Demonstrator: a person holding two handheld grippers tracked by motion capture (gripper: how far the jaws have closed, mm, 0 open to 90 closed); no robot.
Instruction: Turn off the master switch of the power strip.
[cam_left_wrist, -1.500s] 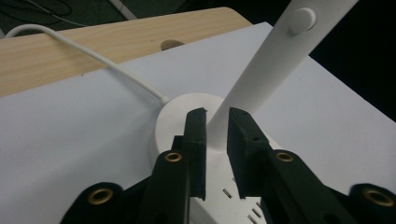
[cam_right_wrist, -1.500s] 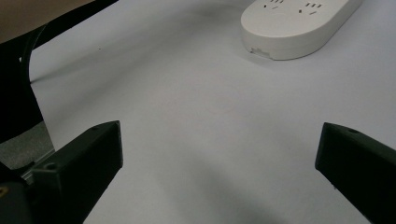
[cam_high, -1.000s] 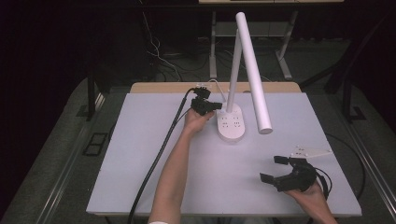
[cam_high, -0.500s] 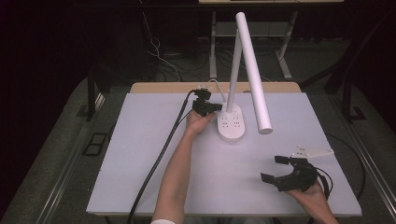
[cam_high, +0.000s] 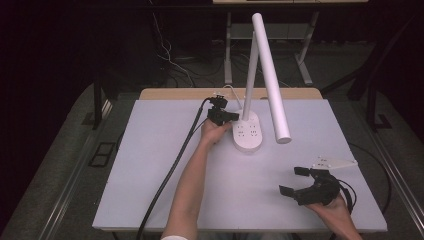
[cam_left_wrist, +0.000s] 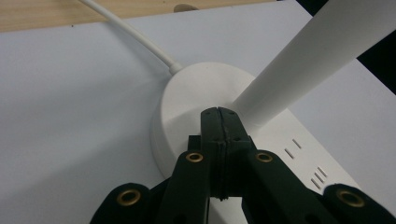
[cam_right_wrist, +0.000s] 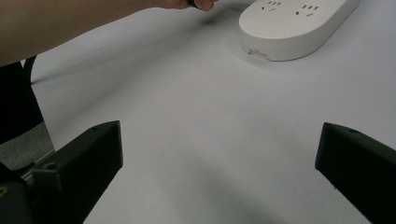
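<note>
Two grippers work this table. Leftmost, the left gripper (cam_high: 231, 118), jaws pressed together on nothing, tips against the desk lamp (cam_high: 248, 131) base at the table's far middle. That lamp looks rigid, smooth, top-heavy; its broad base or upright stem seems safest to grip. Right gripper (cam_high: 294, 181) rests near, jaws spread wide, empty.

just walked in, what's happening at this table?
A person works at a white table with a gripper in each hand. The left gripper, jaws shut with nothing between them, has its tips at the base of a white desk lamp, right where the lamp's stem rises; the base has outlets on top. It looks like it is pressing a spot there, though I cannot make out a button. The right gripper waits open near the table's front right, holding nothing.
</note>
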